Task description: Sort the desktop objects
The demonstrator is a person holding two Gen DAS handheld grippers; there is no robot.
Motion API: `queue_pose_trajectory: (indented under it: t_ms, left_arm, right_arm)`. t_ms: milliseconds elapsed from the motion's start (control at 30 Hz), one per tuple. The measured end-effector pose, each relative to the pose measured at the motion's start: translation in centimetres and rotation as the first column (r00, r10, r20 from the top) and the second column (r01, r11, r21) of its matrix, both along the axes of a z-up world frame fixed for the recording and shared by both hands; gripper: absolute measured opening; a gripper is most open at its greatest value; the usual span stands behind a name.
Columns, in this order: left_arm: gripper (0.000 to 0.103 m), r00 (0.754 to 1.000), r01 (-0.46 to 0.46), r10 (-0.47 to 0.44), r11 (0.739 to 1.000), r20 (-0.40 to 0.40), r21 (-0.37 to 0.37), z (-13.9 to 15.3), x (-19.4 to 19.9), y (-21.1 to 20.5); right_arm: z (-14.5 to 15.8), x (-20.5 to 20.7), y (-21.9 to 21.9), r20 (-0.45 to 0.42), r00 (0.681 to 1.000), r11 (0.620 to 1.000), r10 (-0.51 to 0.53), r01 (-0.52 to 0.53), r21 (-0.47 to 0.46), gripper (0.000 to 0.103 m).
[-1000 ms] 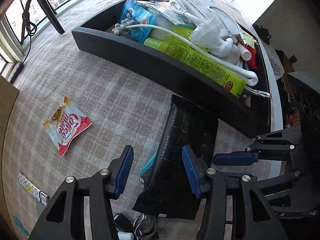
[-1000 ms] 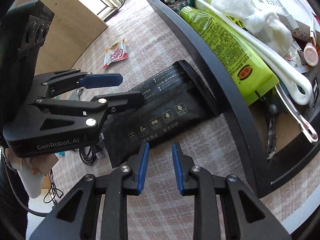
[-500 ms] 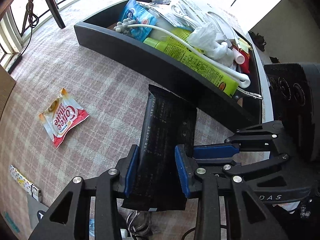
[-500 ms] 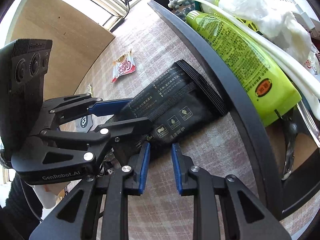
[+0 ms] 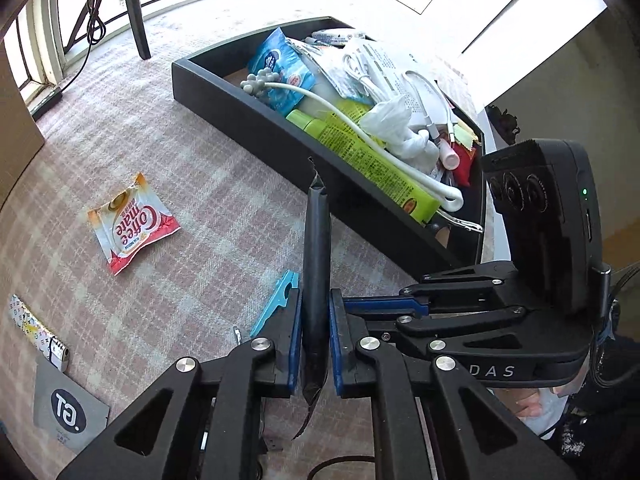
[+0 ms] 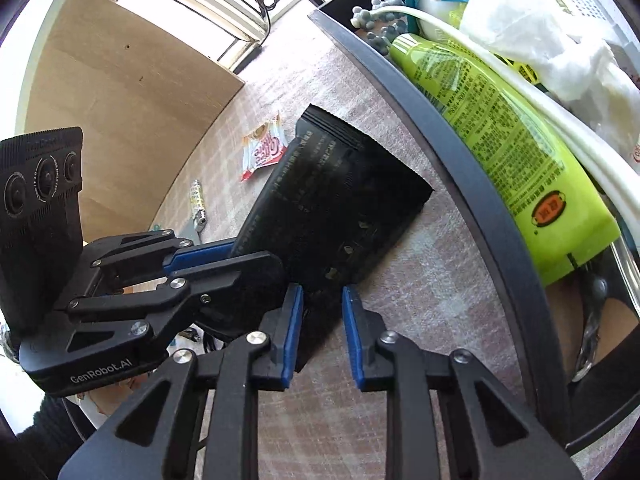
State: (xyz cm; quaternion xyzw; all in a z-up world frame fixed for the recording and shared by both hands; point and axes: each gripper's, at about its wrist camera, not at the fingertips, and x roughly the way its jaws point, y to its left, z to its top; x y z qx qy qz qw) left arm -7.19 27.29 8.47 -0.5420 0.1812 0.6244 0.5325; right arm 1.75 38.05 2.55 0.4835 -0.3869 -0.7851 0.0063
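A black flat pouch [image 5: 316, 240] stands on edge, lifted off the checked tablecloth, its far end near the black tray's wall [image 5: 280, 132]. My left gripper [image 5: 315, 344] is closing, and its blue pads press on the pouch's near end. In the right wrist view the pouch [image 6: 340, 200] shows its broad face. Its lower corner reaches between the jaws of my right gripper [image 6: 322, 320]. Those jaws are closing; a gap shows beside the right pad. A Coffee mate sachet [image 5: 132, 224] lies flat at the left.
The tray holds a green tube [image 5: 368, 160], a white cable, tissue and packets. A blue plastic piece [image 5: 276, 304], a patterned lighter [image 5: 36, 332] and a grey card [image 5: 68, 412] lie on the cloth. A brown board [image 6: 120, 80] stands at the left.
My left jaws have closed on the pouch and raised it from lying flat to standing on edge, uncovering the blue piece. The right jaws have narrowed a little near the pouch's corner.
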Motion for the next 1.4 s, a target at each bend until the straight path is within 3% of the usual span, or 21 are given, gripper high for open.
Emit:
queue_pose_trajectory:
  t_ms: [133, 267, 700, 1000, 1400]
  left_arm:
    - [0.011, 0.999, 0.001, -0.003, 0.999, -0.054, -0.047, -0.5, -0.1, 0.6]
    - [0.010, 0.998, -0.036, 0.035, 0.998, -0.044, -0.043, -0.2, -0.3, -0.4]
    - [0.010, 0.992, -0.042, 0.047, 0.998, -0.119, 0.048, 7.2, 4.9, 2.6]
    - [0.010, 0.992, -0.007, 0.021, 0.993, -0.121, 0.117, 9.4, 9.4, 12.4]
    - [0.011, 0.986, 0.053, -0.042, 0.996, -0.161, 0.065, 7.8, 12.8, 25.0]
  right_arm:
    - [1.3, -0.7, -0.3, 0.006, 1.000, 0.996, 0.004, -0.005, 0.088, 0.011]
    - [1.6, -0.4, 0.3, -0.001, 1.000, 0.997, -0.015, 0.015, 0.072, 0.011]
    - [8.1, 3.7, 3.6, -0.123, 0.992, 0.989, -0.037, 0.054, 0.138, 0.011]
    - [11.7, 8.4, 12.6, -0.115, 0.992, 0.962, -0.046, 0.075, 0.262, 0.011]
    - [10.3, 12.2, 23.4, -0.037, 0.998, 0.961, -0.054, 0.063, 0.269, 0.011]
